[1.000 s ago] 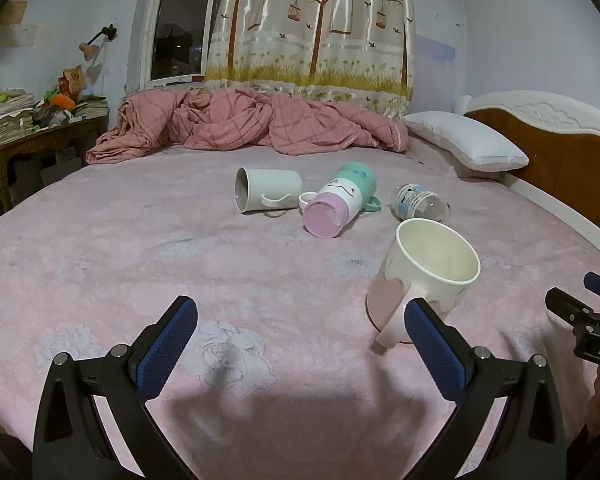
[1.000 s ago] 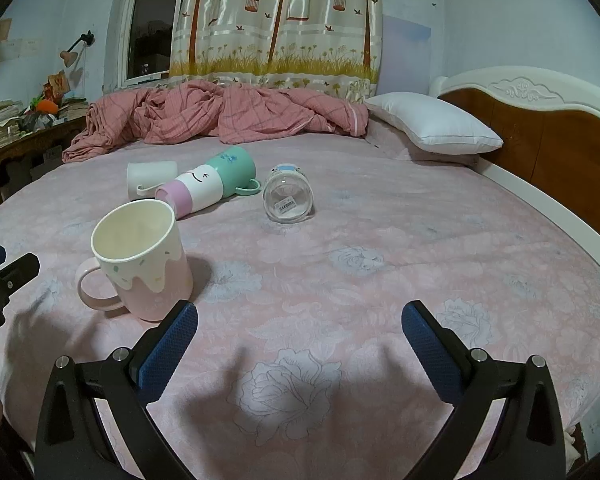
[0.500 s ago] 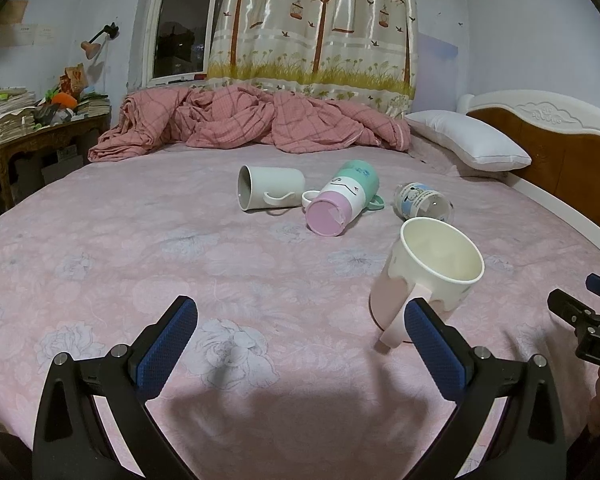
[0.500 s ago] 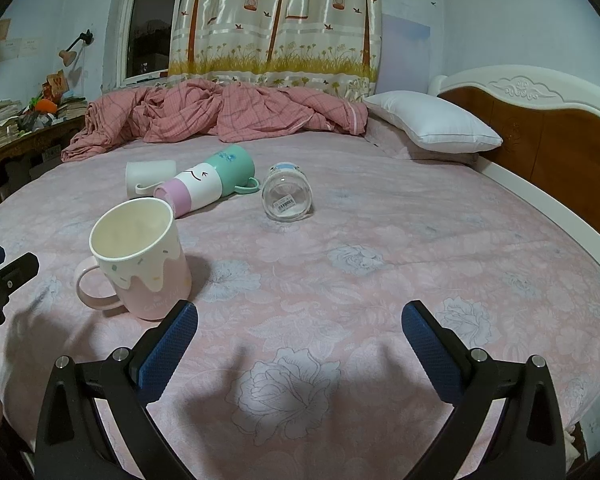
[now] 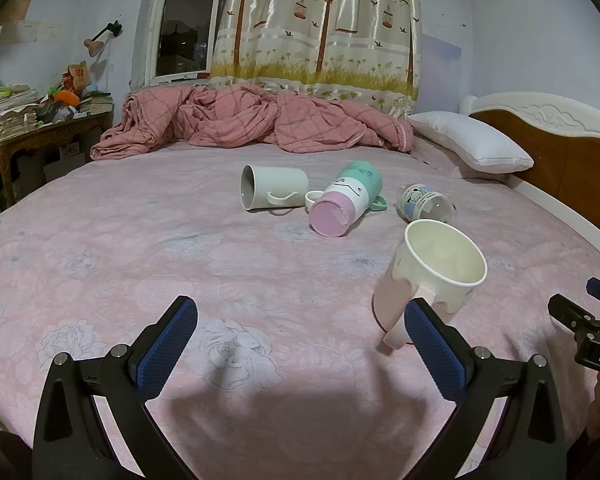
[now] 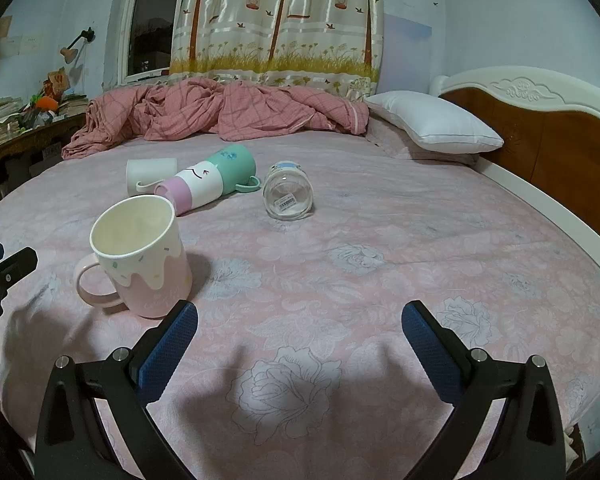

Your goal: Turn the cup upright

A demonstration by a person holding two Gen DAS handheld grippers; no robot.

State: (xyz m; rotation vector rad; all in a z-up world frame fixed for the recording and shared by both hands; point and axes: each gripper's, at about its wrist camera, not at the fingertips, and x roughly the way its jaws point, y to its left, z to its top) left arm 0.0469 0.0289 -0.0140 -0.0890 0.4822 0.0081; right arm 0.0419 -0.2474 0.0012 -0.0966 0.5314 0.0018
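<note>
Pink-and-cream ceramic mug (image 6: 140, 256) stands upright on the bed (image 6: 380, 280) as before; your left tongs (image 5: 300, 320) and right tongs (image 6: 300, 320) stay apart, three cups remain

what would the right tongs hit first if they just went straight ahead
Probably only the pink bedsheet. The open right tongs point between the upright pink mug, off to their left, and nothing on the right. Farther along, the glass jar lies near that line; depth is unclear.

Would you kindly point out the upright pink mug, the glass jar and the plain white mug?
upright pink mug (image 6: 156, 280), right wrist view, outer wall
glass jar (image 6: 288, 192), right wrist view, side
plain white mug (image 5: 276, 184), left wrist view, side
</note>
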